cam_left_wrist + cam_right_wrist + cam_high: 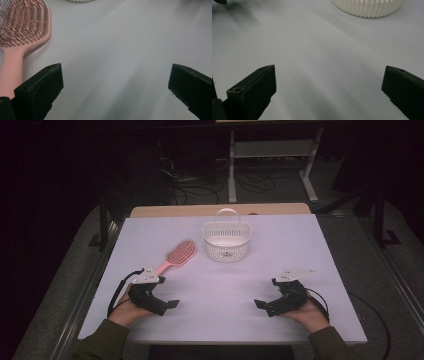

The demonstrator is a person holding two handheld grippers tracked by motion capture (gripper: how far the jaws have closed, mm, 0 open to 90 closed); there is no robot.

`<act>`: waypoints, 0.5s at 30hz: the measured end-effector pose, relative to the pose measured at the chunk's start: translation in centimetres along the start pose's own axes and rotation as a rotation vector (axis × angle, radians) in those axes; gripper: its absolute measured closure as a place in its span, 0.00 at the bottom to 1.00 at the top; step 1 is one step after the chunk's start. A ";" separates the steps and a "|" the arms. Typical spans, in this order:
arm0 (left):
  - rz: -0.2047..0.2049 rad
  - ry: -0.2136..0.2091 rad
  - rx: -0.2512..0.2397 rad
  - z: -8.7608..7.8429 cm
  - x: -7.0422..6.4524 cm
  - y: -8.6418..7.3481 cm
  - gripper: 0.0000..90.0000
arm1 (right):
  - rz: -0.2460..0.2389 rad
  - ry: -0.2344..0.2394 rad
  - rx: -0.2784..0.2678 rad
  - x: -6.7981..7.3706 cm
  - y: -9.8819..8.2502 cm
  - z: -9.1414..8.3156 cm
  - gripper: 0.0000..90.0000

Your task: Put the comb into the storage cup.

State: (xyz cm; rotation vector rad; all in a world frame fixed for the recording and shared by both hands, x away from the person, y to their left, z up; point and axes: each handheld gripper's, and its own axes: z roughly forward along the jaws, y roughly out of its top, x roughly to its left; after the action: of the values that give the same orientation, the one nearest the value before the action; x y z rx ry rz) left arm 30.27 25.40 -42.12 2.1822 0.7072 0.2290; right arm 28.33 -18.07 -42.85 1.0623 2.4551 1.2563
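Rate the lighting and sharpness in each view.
High view: table evenly lit, surroundings dark, slightly soft. Left gripper view: hairbrush fairly sharp, near jaws blurred. Right gripper view: basket a little soft, faint shadows on the table.

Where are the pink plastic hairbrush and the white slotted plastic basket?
pink plastic hairbrush (181, 252), high view, on the bristle head.
white slotted plastic basket (226, 251), high view, on the front wall.

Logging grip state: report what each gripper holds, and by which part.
Nothing is held. The left gripper and right gripper are both open over the table; the pink hairbrush lies untouched.
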 end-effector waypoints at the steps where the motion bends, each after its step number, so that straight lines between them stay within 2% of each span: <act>1: 0.000 0.002 -0.005 0.0 0.1 0.0 0.00 | 0.001 0.000 0.000 0.0 0.0 0.0 0.00; 11: -0.007 -0.008 -0.004 -0.3 0.4 0.3 0.00 | 0.013 0.009 0.001 -0.1 -0.1 0.1 0.00; 15: -0.023 -0.010 -0.018 -0.3 0.7 0.6 0.00 | 0.008 0.008 0.003 -0.1 -0.1 0.1 0.00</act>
State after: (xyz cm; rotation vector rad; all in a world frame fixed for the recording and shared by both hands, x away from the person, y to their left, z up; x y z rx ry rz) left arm 31.00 25.68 -41.52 2.1556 0.7219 0.2116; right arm 28.39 -18.11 -43.04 1.0712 2.4619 1.2618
